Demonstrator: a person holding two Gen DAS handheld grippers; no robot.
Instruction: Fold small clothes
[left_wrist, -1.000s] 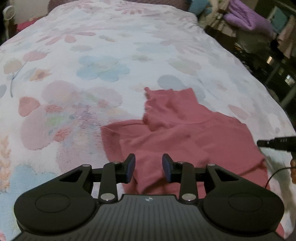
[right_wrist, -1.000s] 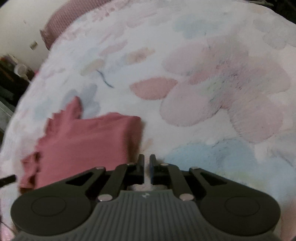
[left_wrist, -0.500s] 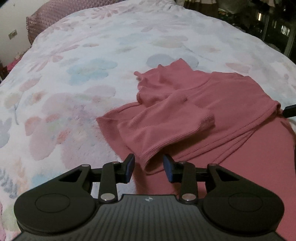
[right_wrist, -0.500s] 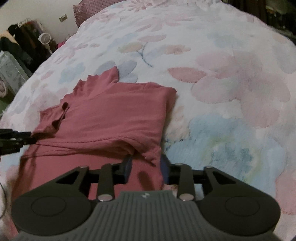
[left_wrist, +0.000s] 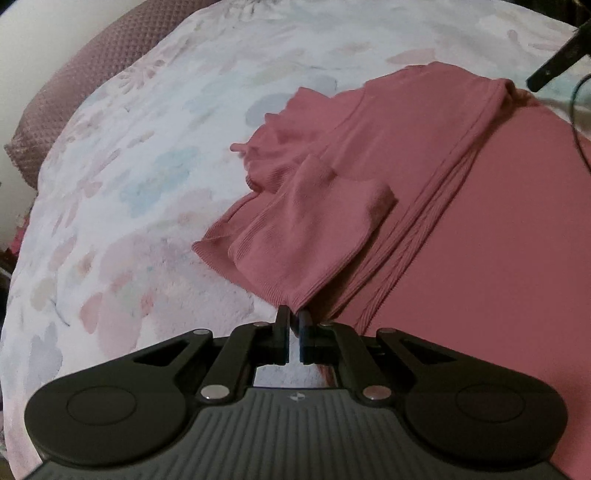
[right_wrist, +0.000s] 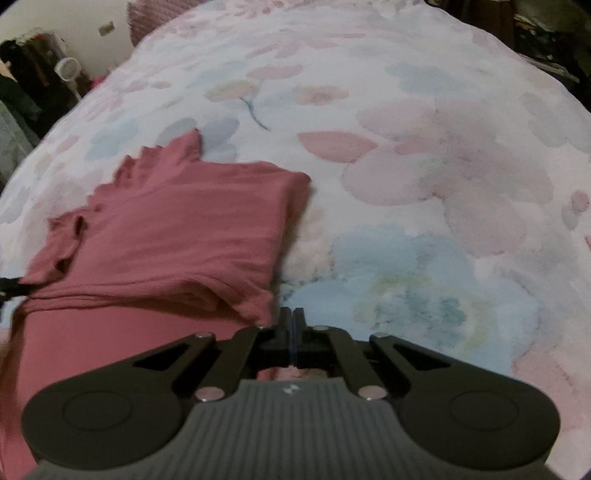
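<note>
A pink ribbed garment lies partly folded on the floral bedspread, one sleeve laid across its body. My left gripper has its jaws closing, the pads pinching the near corner of that folded sleeve. In the right wrist view the same garment sits to the left. My right gripper is closing too, its fingers together at the garment's near right corner, which runs in under the left finger. Smooth pink cloth fills the near side of both views.
A mauve pillow lies at the bed's head. A black bar with a cable pokes in at the upper right of the left wrist view. A white fan and dark hanging clothes stand beyond the bed's left side.
Both grippers stood open over the garment's near edge half a second ago and are now closed on it. The left view has rolled, tilting the bed and garment.
</note>
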